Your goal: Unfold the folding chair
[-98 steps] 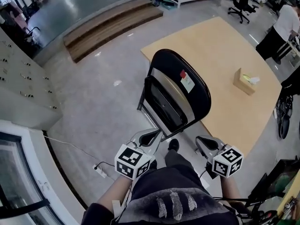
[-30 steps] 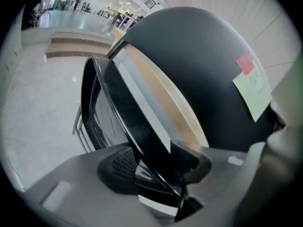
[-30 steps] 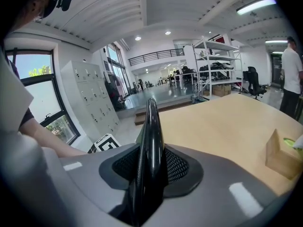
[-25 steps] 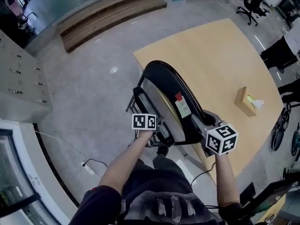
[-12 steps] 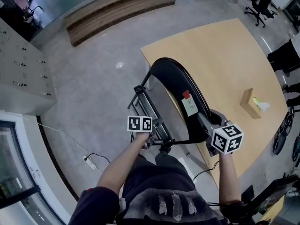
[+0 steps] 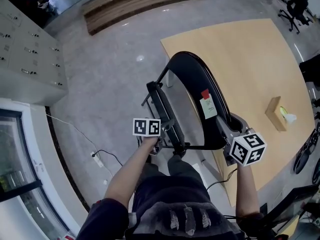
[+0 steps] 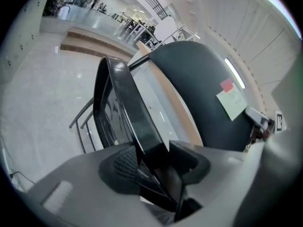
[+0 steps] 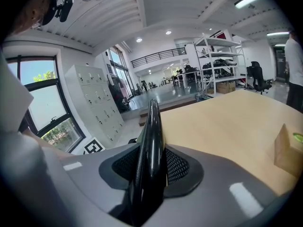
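The black folding chair stands on the floor beside the table, its rounded backrest (image 6: 194, 81) carrying a white and red sticker (image 6: 208, 105). Its seat panel (image 6: 161, 110) is swung out to the left, with a gap between it and the backrest. My left gripper (image 6: 161, 145) is shut on the seat's near edge; in the left gripper view the seat (image 7: 119, 109) runs between the pads (image 7: 124, 162) of the left gripper (image 7: 154, 163). My right gripper (image 6: 229, 125) is shut on the backrest's rim (image 8: 152, 126), which stands upright between the jaws of the right gripper (image 8: 150, 168).
A light wooden tabletop (image 6: 250, 59) lies right behind the chair, with a tissue box (image 6: 279, 113) on it. Grey lockers (image 6: 25, 49) line the left, wooden steps (image 6: 135, 1) the far side. A cable with a plug strip (image 6: 97, 159) lies on the floor at left.
Both grippers, earlier off the chair, now hold it. Over the last second the left gripper has drawn the seat leftward, and the gap to the backrest has widened.
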Tool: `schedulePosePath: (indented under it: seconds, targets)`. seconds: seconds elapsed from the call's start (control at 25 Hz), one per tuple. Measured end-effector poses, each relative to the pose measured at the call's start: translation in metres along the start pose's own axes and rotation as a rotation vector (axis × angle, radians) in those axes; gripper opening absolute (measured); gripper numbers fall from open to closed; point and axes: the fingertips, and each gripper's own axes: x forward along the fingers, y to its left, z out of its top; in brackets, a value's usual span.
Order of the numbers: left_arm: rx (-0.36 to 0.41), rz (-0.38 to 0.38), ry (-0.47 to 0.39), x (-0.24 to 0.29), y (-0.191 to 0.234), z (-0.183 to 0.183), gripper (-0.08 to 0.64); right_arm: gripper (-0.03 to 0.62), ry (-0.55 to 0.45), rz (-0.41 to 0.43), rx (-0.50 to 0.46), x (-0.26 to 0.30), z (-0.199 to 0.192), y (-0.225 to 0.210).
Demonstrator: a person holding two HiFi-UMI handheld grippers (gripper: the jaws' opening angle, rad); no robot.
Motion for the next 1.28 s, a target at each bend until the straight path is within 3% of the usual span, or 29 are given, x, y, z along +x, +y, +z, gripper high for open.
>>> schedulePosePath:
  seconds: [0.52, 0.64, 1.0, 1.28]
  targets:
    - [-0.091, -0.071, -0.025, -0.049, 0.057, -0.035, 0.192, 0.130, 0.050, -0.108, 0.073, 0.008, -0.021, -0.011]
    - [-0.126, -0.110, -0.065, -0.061, 0.069, -0.043, 0.184, 0.130, 0.065, -0.109, 0.087, 0.009, -0.023, -0.007]
    - [-0.129, -0.136, -0.080, -0.075, 0.077, -0.048, 0.190, 0.130, 0.091, -0.109, 0.088, 0.007, -0.015, -0.010]
    - [-0.188, -0.128, -0.101, -0.115, 0.153, -0.083, 0.190, 0.130, 0.083, -0.106, 0.114, 0.029, -0.043, 0.027]
